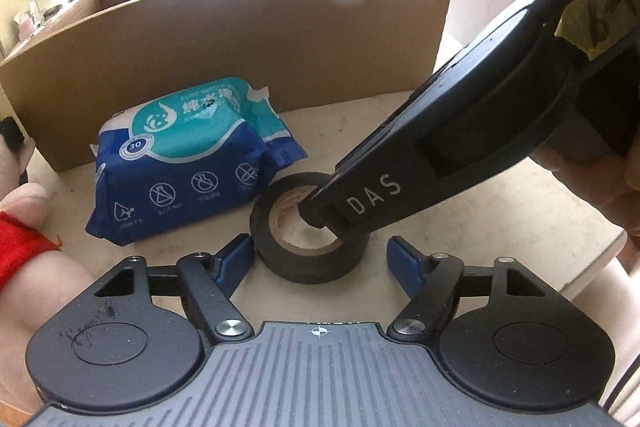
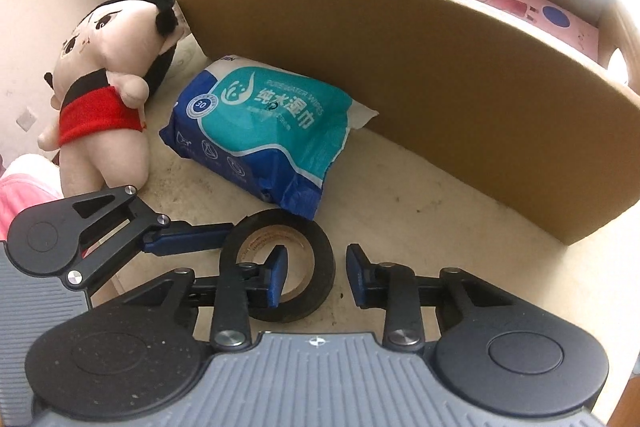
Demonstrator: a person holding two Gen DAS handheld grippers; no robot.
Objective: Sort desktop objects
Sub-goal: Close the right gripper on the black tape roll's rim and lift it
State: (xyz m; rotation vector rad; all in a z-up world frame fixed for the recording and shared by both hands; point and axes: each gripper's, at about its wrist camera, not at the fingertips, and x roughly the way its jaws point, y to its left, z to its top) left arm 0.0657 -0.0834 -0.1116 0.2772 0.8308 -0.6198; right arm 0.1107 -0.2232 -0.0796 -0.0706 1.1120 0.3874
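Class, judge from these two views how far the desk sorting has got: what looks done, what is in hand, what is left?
Done: a pink card already lies in the cardboard box.
In hand: the black tape roll on the desk; the right gripper has one finger in its hole and one outside, with a gap showing, while the left gripper straddles it.
Left: the wet wipes pack and plush doll remain outside the box.

black tape roll (image 1: 310, 229) at centre between left gripper (image 1: 320, 261) pads, no contact, right gripper (image 1: 320, 215) tip in its core from 2 o'clock, wipes pack (image 1: 188, 163) at 10, cardboard box (image 1: 240, 39) at 12
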